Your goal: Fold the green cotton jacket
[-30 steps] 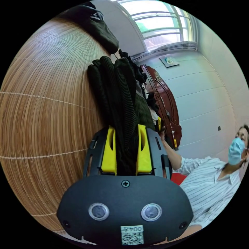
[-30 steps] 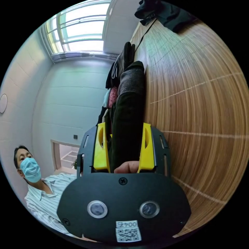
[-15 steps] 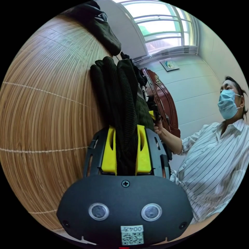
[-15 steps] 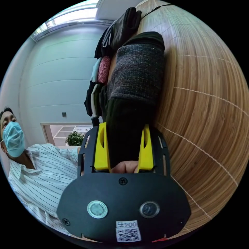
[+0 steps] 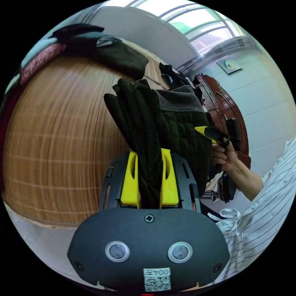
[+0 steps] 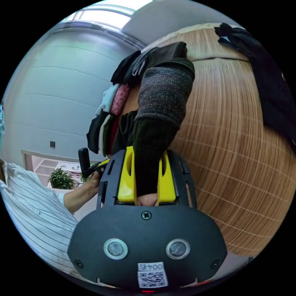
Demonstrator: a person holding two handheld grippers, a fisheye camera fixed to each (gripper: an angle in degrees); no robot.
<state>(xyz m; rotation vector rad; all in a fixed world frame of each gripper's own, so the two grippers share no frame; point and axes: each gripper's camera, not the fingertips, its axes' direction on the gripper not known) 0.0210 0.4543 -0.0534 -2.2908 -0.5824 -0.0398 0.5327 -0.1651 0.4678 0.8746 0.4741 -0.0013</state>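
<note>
The dark green jacket (image 5: 178, 135), quilted inside and with ribbed knit trim, hangs bunched over a bamboo mat (image 5: 61, 129). My left gripper (image 5: 149, 154) is shut on a ribbed fold of it. In the left gripper view the other gripper (image 5: 215, 135) holds the jacket's far side, with a hand on it. In the right gripper view my right gripper (image 6: 147, 155) is shut on the jacket (image 6: 148, 145) just below its grey knit cuff (image 6: 163, 92). The left gripper (image 6: 92, 168) and a hand appear to the left there.
Dark garments (image 5: 117, 58) lie at the mat's far edge, and another dark garment (image 6: 271, 89) lies on the mat (image 6: 234, 148). A stack of folded clothes (image 6: 108, 117) sits beside the jacket. A carved wooden headboard (image 5: 228, 114), a window and a person in a striped shirt (image 5: 265, 212) are nearby.
Both grippers have lifted and turned with the jacket still clamped. The jacket has spread out between them, and the mat's edge and the other gripper have come into both views.
</note>
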